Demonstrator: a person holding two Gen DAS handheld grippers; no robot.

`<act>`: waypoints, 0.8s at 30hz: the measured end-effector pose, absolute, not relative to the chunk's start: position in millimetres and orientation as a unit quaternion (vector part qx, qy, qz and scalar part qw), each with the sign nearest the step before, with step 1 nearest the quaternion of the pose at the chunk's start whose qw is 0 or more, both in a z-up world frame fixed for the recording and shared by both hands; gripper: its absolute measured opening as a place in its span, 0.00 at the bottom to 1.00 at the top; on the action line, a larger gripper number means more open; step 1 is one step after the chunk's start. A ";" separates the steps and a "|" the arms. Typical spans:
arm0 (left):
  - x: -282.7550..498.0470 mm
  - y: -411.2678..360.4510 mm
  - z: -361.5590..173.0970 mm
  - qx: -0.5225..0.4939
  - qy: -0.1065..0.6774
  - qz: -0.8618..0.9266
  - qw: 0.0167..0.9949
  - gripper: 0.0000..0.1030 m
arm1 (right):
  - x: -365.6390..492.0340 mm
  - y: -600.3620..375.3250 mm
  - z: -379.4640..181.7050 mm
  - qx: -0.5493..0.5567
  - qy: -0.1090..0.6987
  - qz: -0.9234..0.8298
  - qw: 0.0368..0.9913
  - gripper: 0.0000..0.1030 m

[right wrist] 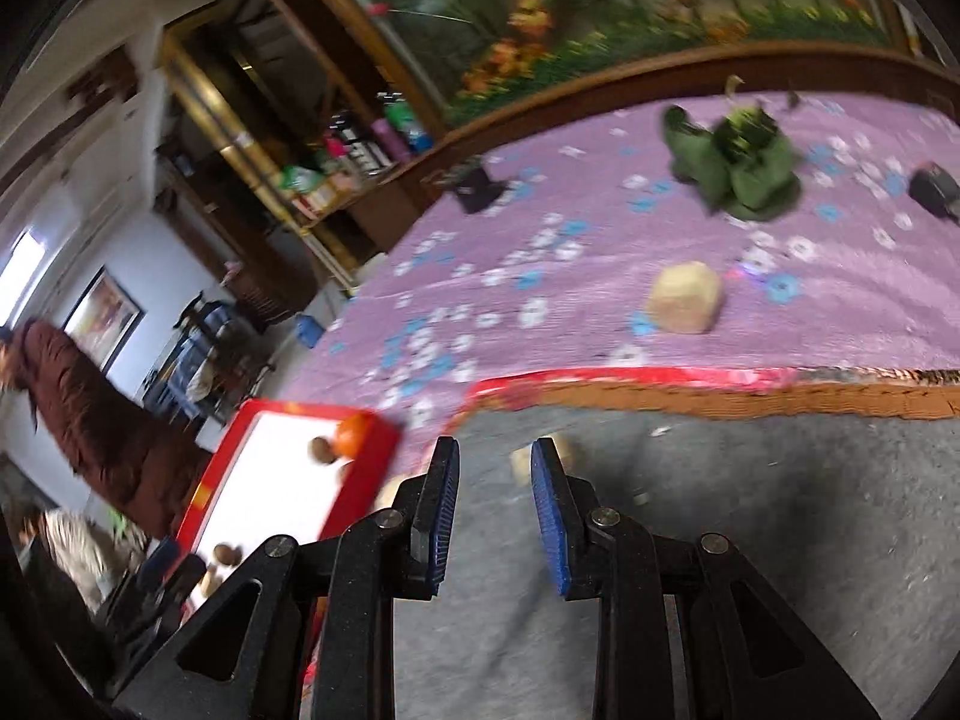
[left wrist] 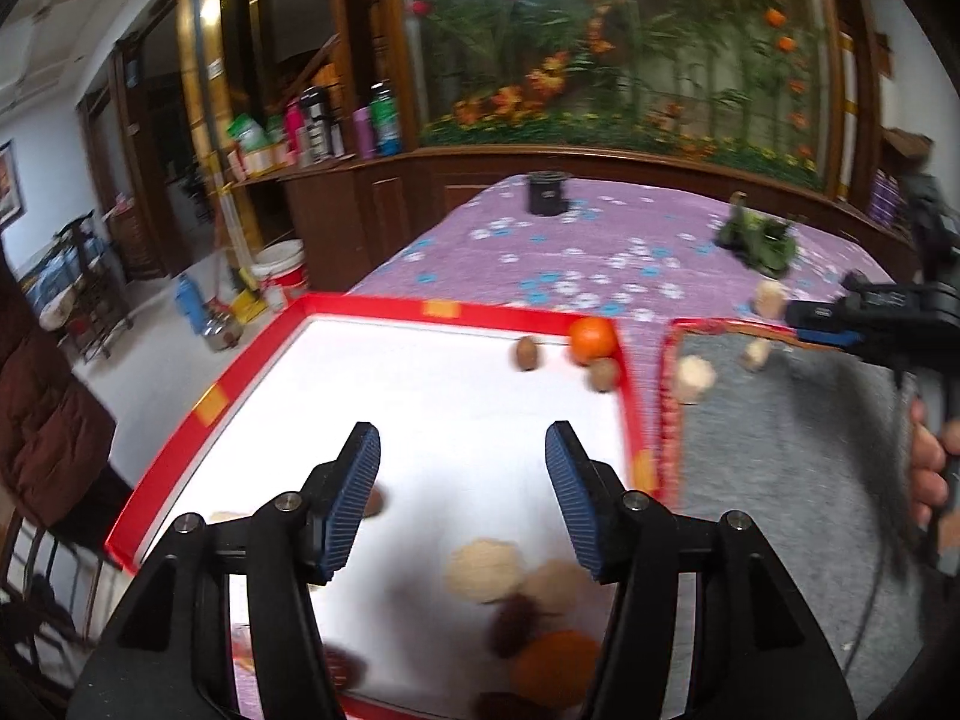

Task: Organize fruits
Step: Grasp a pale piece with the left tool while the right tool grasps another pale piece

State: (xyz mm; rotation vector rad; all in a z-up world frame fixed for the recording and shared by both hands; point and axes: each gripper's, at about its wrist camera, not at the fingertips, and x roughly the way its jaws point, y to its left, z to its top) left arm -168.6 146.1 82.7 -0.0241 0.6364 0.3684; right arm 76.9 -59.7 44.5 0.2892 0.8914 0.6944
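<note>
Both grippers hang open and empty over a bench draped in a purple flowered cloth point(right wrist: 540, 276). The left gripper point(left wrist: 462, 456), fingers spread wide, is poised above a red-rimmed white tray point(left wrist: 372, 303) holding the fruit: an orange point(left wrist: 593, 340) with two small brown fruits point(left wrist: 527, 353) in the far corner, and a blurred heap of pale, dark and orange-brown pieces point(left wrist: 528, 594) close beneath the fingers. The right gripper point(right wrist: 495, 468), its fingers parted by a narrower gap, hovers over a grey mat point(right wrist: 780, 510) edged in red and orange, where a few pale chunks point(left wrist: 695, 379) lie near the left border. One more pale lump point(right wrist: 684, 297) sits out on the cloth beyond the mat.

Round fruit on a slick tray looks liable to roll away if a finger nudges it off-centre, and the soft pale pieces could crush under a hard squeeze. The heap is crowded, so a grasp may catch two at once.

Motion blur leaves no label or writing legible, including on the bottles point(left wrist: 336, 120) on the far shelf.
</note>
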 end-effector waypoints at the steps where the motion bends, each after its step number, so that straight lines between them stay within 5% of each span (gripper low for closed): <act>1: -166.3 141.1 84.3 -0.006 0.312 0.174 0.934 0.55 | 79.8 -57.5 42.1 0.136 0.424 0.327 0.834 0.26; 17: -128.6 101.4 87.8 0.043 0.343 0.148 0.927 0.56 | 84.5 -37.8 27.8 0.085 0.425 0.335 0.837 0.44; 19: -126.1 96.0 89.7 0.049 0.344 0.137 0.928 0.56 | 85.4 -36.1 27.1 0.072 0.426 0.329 0.840 0.57; 24: -117.8 85.7 92.0 0.058 0.348 0.117 0.928 0.56 | 89.3 -34.2 17.9 0.058 0.435 0.315 0.842 0.50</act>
